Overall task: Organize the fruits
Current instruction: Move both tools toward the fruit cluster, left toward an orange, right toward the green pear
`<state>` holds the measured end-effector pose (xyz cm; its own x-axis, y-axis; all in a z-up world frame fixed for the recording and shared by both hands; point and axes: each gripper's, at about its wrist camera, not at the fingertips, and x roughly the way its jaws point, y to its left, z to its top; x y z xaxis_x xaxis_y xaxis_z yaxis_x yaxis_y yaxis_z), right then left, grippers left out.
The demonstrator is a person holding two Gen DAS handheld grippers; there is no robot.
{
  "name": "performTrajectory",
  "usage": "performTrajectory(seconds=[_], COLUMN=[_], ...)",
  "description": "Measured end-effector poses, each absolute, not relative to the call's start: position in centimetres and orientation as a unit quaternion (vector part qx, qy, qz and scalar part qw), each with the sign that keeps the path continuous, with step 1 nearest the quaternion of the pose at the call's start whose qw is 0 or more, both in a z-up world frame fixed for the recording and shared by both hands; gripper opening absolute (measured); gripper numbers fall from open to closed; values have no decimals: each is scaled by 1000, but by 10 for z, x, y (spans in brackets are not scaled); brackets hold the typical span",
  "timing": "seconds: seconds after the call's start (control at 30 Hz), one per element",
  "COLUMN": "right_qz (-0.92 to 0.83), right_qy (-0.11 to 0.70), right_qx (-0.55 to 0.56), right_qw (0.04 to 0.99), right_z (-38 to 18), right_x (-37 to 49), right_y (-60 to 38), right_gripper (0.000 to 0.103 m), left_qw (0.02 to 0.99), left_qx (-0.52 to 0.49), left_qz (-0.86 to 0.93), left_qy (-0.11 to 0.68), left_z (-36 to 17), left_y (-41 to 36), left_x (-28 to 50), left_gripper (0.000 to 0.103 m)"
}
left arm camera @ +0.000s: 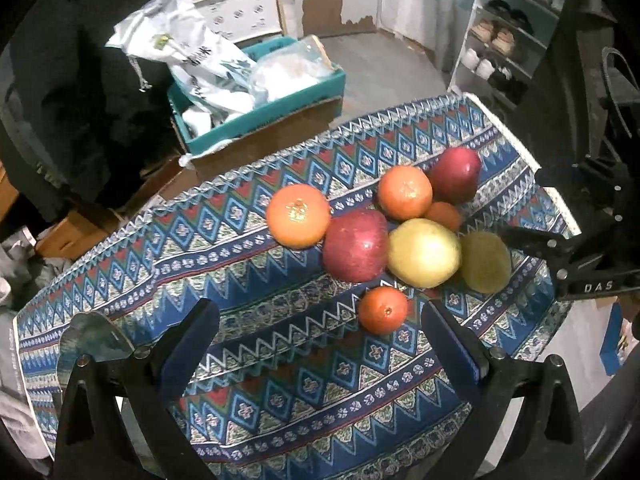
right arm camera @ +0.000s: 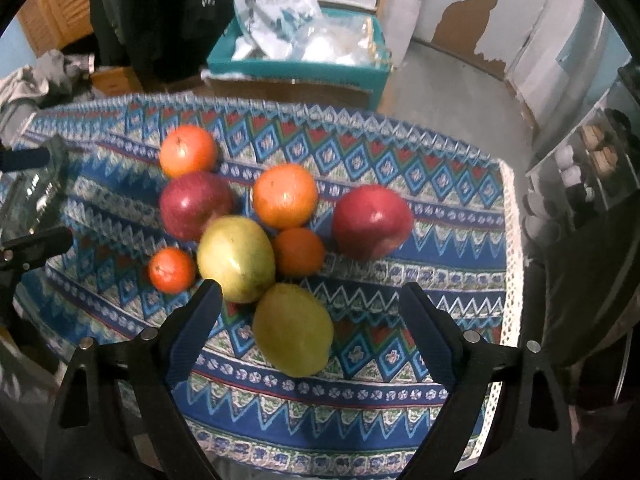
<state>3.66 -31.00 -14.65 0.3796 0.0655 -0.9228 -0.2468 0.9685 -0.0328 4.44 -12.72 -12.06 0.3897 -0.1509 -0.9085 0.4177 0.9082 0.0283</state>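
Observation:
Several fruits lie bunched on the patterned tablecloth (left arm camera: 280, 400). There are two red apples (right arm camera: 196, 204) (right arm camera: 372, 222), oranges (right arm camera: 285, 196) (right arm camera: 188, 152), a yellow-green fruit (right arm camera: 236, 254) and a lemon-like yellow fruit (right arm camera: 294, 330). My right gripper (right arm camera: 311, 290) points steeply down and is open. The yellow fruit lies between its fingers, and neither pad touches it. My left gripper (left arm camera: 318, 312) is open over bare cloth. A small orange (left arm camera: 383, 310) lies just ahead, near its right finger. In the left wrist view the right gripper (left arm camera: 560, 252) reaches in beside the yellow fruit (left arm camera: 486, 262).
A teal crate (left arm camera: 280, 112) full of white bags sits on a cardboard box behind the table. A shoe rack (left arm camera: 504, 52) stands at the far right. The cloth's lace edge (right arm camera: 514, 248) marks the table's right side. Dark clothing (left arm camera: 72, 92) hangs at the back left.

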Motion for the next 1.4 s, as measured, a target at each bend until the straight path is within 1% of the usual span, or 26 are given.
performTrajectory(seconds=[0.2,0.47,0.73,1.0,1.13,1.2,1.27,1.3,1.37,1.4], right_qz=[104,117,126,136,144,142,139,138,136,135], right_qy=[581,605,613,627,629,628,626,625,623,622], right_qx=[-75,-77,-85,-77,-70,-72,-73,-71,-70,-70], right_qw=[804,784,776,763,761,762,764,765,767,768], right_z=[-180,-208,-222,-245,-255,-259,-261,-262,-261,-261], right_x=[34,37,43,50,51,51,53,52,54,51], right_y=[-317,-317,-310,-303,-301,-299,-298,-299,-298,-297], right_gripper=[85,85,84,74,69,68,68,68,68,68], left_qw=[811,794,776,764,757,753,750,748,746,744], left_qx=[136,144,147,155,149,151,153,154,151,151], left_qz=[-173,-170,-170,-177,-187,-191,-196,-201,-209,-212], left_qy=[543,566,589,601,608,611,612,613,614,615], left_z=[-146,-176,-204,-225,-234,-238,-241,-243,-244,-245], left_y=[-139,-150,-161,-174,-181,-184,-187,-188,-188,-188], left_x=[48,56,63,71,75,75,76,75,75,75], left_gripper=[102,102,102,102,91,86,79,77,67,64])
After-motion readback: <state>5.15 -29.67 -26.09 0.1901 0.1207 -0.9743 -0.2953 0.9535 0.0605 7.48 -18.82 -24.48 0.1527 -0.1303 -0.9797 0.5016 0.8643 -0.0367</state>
